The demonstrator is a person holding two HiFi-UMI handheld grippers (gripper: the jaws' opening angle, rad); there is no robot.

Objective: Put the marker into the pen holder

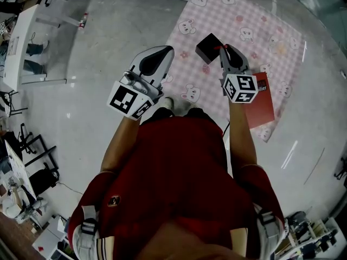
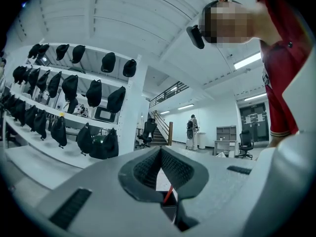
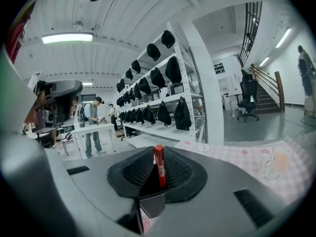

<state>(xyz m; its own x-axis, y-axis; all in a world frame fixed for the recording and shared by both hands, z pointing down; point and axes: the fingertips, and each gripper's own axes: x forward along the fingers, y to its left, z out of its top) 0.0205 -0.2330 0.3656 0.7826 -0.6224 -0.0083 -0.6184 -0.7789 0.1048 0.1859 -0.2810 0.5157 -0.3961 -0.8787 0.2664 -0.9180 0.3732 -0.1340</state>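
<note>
In the right gripper view a red marker (image 3: 159, 165) stands upright between the pads, and my right gripper (image 3: 159, 154) is shut on it. In the head view this gripper (image 1: 223, 49) hangs at the right edge of the black square pen holder (image 1: 207, 47), with the marker's red end (image 1: 218, 47) just showing at the jaw tips. The holder's dark rim (image 3: 150, 201) appears below the marker through the gap in the jaws. My left gripper (image 1: 161, 52) is held to the left, off the cloth, its pads (image 2: 148, 169) closed together with nothing between them.
A pink checked cloth with rabbit prints (image 1: 255, 31) covers the surface under the holder. A red book (image 1: 261, 108) lies on it near my right hand. Pale glossy floor (image 1: 92, 64) lies to the left. Shelves hung with black bags (image 3: 163, 107) stand in the background.
</note>
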